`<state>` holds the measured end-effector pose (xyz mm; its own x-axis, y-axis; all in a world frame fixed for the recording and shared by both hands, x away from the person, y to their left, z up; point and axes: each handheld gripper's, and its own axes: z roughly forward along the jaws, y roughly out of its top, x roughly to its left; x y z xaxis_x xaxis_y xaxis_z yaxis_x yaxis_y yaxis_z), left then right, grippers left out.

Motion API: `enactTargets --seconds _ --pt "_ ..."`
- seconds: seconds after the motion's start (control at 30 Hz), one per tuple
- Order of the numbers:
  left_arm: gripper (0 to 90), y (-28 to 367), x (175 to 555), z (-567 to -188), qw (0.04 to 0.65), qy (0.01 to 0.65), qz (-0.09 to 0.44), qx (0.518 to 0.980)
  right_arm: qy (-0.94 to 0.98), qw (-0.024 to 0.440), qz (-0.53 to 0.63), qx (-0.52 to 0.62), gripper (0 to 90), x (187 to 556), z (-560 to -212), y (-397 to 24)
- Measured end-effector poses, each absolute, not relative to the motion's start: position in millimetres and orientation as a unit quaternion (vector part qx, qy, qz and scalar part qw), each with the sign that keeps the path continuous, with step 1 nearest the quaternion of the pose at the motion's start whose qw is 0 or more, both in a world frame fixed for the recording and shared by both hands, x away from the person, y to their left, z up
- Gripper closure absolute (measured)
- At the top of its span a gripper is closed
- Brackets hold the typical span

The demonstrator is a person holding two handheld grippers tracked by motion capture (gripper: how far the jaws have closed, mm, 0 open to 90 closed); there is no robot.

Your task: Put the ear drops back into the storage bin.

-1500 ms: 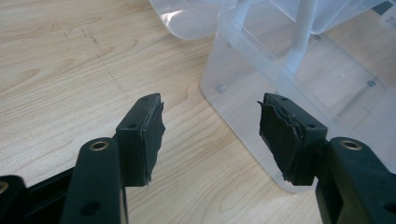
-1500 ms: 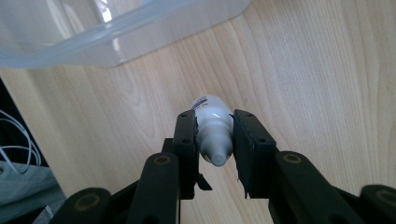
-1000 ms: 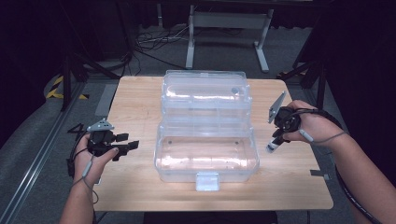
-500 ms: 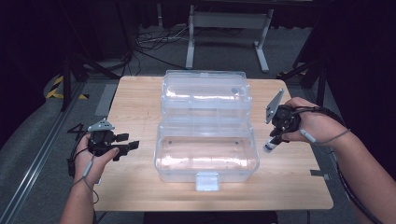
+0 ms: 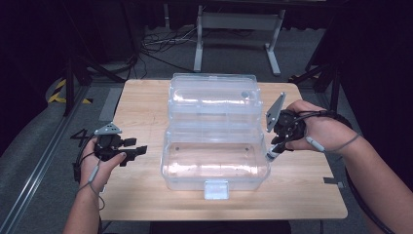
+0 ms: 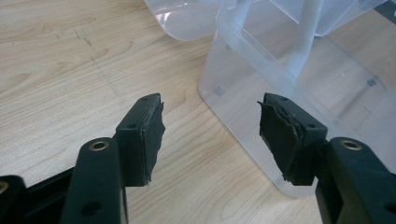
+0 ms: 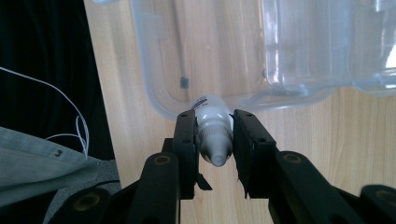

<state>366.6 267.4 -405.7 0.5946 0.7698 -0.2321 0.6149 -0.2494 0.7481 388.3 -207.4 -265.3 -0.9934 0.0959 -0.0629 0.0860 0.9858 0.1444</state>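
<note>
High view has your desk (image 5: 146,102) carrying the big clear box (image 5: 214,156), lid flipped open toward 12 o'clock. Your left tongs (image 5: 134,151) sit at its 9 o'clock, jaws wide with nothing between them. Your right tongs (image 5: 272,151) hang at the box's 3 o'clock edge, clamped on a small white dropper bottle (image 7: 213,126), its tip pointing back at you.

Lab/test rig: lone wooden table (image 5: 146,105), dark surrounds, floor cables (image 5: 160,46), hazard tape (image 5: 61,90).
</note>
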Motion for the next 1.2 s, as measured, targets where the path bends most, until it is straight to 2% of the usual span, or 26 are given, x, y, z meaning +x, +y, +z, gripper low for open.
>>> enactTargets --seconds 0.5,1.2 --pt "40.0 269.6 366.7 -408.7 0.423 0.445 0.089 0.784 0.997 0.017 0.070 0.020 71.6 379.1 -275.1 -178.9" --pt "39.9 271.3 366.7 -409.7 0.423 0.449 0.086 0.782 1.000 0.001 0.000 -0.004 71.6 387.0 -319.7 -160.4"
